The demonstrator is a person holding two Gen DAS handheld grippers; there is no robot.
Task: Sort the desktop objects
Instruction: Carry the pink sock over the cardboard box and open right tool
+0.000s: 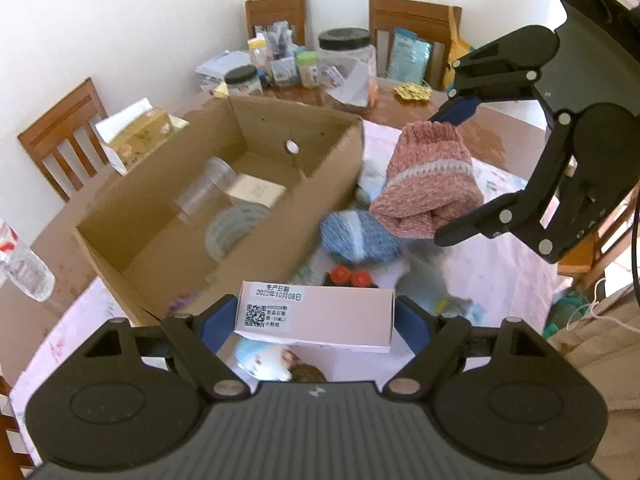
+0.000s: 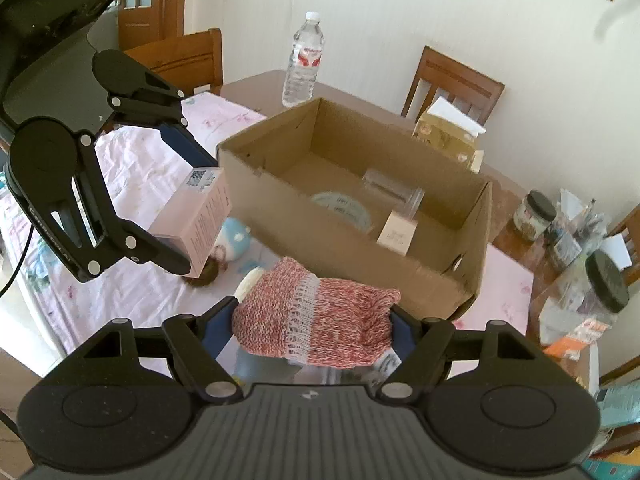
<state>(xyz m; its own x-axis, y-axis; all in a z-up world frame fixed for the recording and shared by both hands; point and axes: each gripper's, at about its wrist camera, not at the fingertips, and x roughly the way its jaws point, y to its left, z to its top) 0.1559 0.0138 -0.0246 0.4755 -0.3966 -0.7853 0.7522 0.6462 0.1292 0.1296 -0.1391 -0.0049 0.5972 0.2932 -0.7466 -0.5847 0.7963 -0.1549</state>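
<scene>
while both grippers hang above the pink-patterned tablecloth (image 2: 136,160), each carries one item clear of the surface — this reads as the carry step of the sort, with placing not yet done. the left gripper (image 1: 316,318) has its blue pads closed on the ends of a small pale pink cardboard carton with a printed date label (image 1: 314,316); the grip looks square and firm. the right gripper (image 2: 312,330) is clamped on a folded red-and-white knitted sock (image 2: 320,320), whose toe end droops past the jaw.

the open brown cardboard box (image 2: 476,240) stands just beyond both loads, already holding a clear plastic cup (image 2: 394,192), a roll of tape and a small cream carton.

judgement: next, each load must clear the near wall of the box before release — the soft sock may snag on the rim. a blue knitted sock (image 1: 360,236) and other small things remain on the cloth.
</scene>
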